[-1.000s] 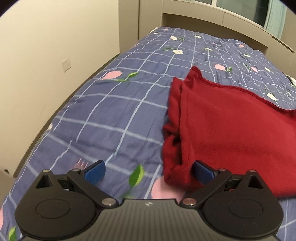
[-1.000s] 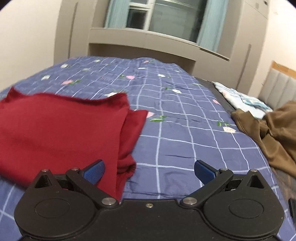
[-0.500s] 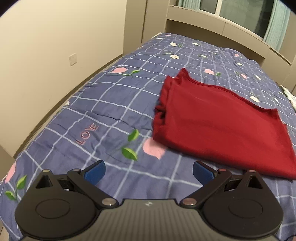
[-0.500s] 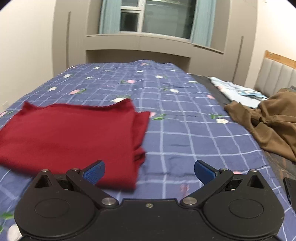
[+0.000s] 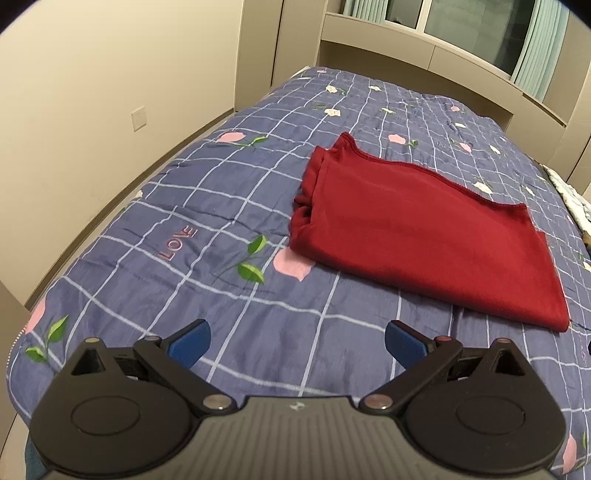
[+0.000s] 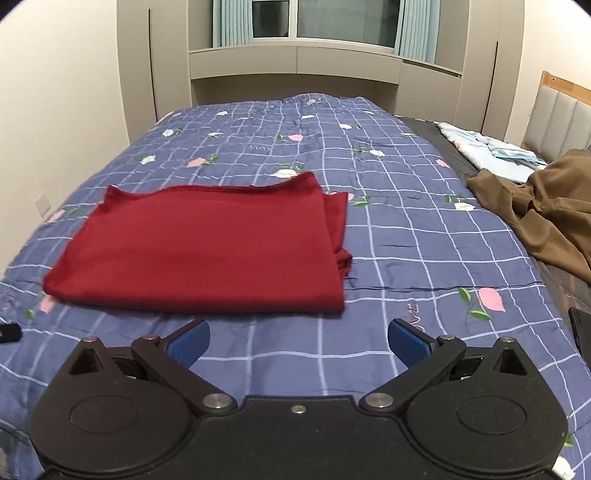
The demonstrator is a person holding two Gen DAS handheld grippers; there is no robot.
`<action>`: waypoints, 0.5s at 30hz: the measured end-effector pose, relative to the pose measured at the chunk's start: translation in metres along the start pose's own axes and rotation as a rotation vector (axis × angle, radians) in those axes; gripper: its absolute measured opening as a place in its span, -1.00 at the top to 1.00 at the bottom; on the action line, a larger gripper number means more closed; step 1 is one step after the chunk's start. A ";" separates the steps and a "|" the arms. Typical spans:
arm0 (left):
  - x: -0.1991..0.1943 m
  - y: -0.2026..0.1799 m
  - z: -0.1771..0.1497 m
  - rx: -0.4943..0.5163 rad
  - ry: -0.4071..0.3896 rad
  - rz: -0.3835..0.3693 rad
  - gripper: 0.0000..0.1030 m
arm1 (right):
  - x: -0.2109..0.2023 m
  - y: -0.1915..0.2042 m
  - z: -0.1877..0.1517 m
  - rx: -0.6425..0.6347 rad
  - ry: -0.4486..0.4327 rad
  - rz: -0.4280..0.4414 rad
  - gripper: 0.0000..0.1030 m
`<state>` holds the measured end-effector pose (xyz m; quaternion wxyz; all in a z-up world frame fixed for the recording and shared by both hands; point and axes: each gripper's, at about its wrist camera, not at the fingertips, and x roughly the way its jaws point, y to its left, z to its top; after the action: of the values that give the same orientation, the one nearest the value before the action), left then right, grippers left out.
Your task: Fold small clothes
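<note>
Left wrist view: the left gripper point(image 5: 297, 345) hovers above the near edge of a bed, its blue-padded fingers point(image 5: 188, 347) spread wide and holding nothing. Ahead and to the right lies a folded dark-red garment point(image 5: 424, 232), flat on a blue checked quilt point(image 5: 221, 206) printed with pink flowers, green leaves and the word "LOVE". The garment's stacked layers show along its left side; its far hem runs in a gentle wave. The gripper is well apart from the cloth. A beige wall with a switch plate point(image 5: 139, 119) borders the bed on the left.

Right wrist view: the right gripper point(image 6: 297, 343) is likewise released, jaws wide apart, empty, poised just short of the red garment's point(image 6: 207, 251) near folded edge without touching it. The garment's layered side faces right here. Near the right edge of the bed lies a crumpled brown garment point(image 6: 546, 218), and beyond it a pale blue cloth point(image 6: 491, 151), possibly bedding. A small dark object point(image 6: 9, 332) sits at the left margin; what it is cannot be told. Built-in cabinets and a curtained window point(image 6: 325, 22) close the far end.
</note>
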<state>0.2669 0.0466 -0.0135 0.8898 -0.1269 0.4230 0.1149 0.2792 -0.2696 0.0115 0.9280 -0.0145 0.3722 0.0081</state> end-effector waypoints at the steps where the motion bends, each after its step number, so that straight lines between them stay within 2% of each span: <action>1: 0.000 0.001 -0.001 0.000 0.004 0.001 -0.99 | -0.003 0.003 0.001 -0.002 -0.003 -0.001 -0.99; 15: -0.002 0.008 -0.001 -0.004 0.011 -0.005 -0.99 | -0.022 0.033 0.011 0.001 -0.022 0.048 -0.99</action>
<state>0.2622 0.0532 -0.0137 0.8875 -0.1305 0.4272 0.1129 0.2702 -0.2365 0.0338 0.9316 -0.0051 0.3622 0.0307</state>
